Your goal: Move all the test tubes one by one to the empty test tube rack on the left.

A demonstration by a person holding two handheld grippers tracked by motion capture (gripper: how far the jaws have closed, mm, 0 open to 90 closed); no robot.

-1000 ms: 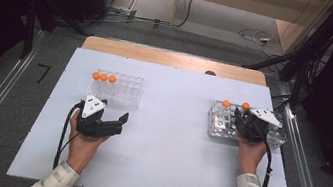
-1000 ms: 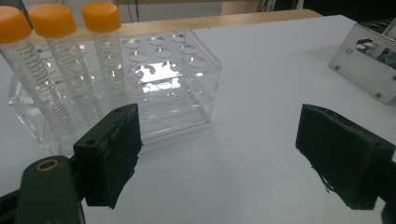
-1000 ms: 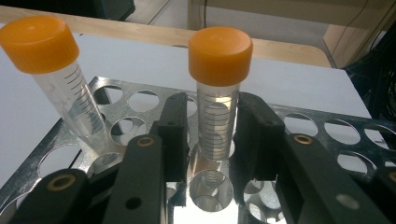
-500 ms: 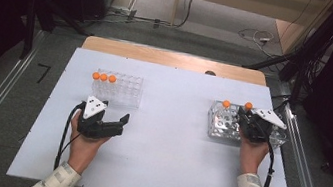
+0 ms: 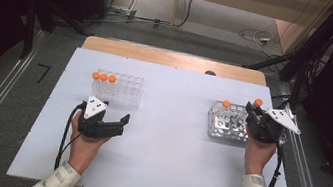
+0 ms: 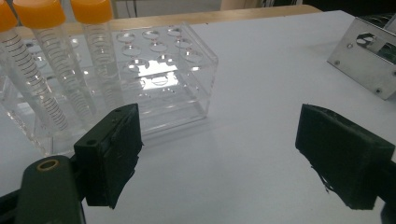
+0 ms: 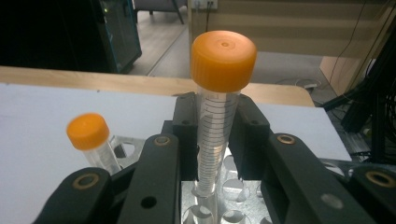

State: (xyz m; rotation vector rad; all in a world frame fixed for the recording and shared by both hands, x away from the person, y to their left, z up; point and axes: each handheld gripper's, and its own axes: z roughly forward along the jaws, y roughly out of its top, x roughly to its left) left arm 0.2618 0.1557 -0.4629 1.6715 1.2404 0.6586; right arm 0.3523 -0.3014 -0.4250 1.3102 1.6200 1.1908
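At a white table (image 5: 163, 164), the right gripper (image 7: 218, 140) has its two black jaws closed on a clear, graduated tube (image 7: 215, 116) with an orange cap (image 7: 223, 59), the pads pressing its sides just below the cap. The tube stands upright, its lower end at a hole in the metal rack (image 7: 233, 196) directly under the jaws. In the right gripper view, a second orange-capped tube (image 7: 91, 140) rises from the same rack to the left of the jaws, slightly blurred. From the high view, the right gripper (image 5: 255, 119) sits over the right end of the metal rack (image 5: 222, 127), the held tube's cap (image 5: 258, 103) showing just above it and the other tube (image 5: 226, 104) standing toward the rack's left side. A hand (image 5: 258, 153) in a patterned sleeve grips the tool from below, its cable trailing back along the forearm.

Well apart, on the other half of the table, the left gripper (image 6: 219, 154) rests low with its jaws spread wide and nothing between them, only bare white tabletop. Just ahead and to the left of its left jaw stands a clear plastic rack (image 6: 159, 88), with three orange-capped tubes (image 6: 46, 60) in a row along its left side and the remaining wells unfilled. In that view a corner of the metal rack (image 6: 364, 56) shows farther off to the right. From above, the left gripper (image 5: 116, 125) lies in a hand (image 5: 85, 144) just short of the clear plastic rack (image 5: 122, 89).
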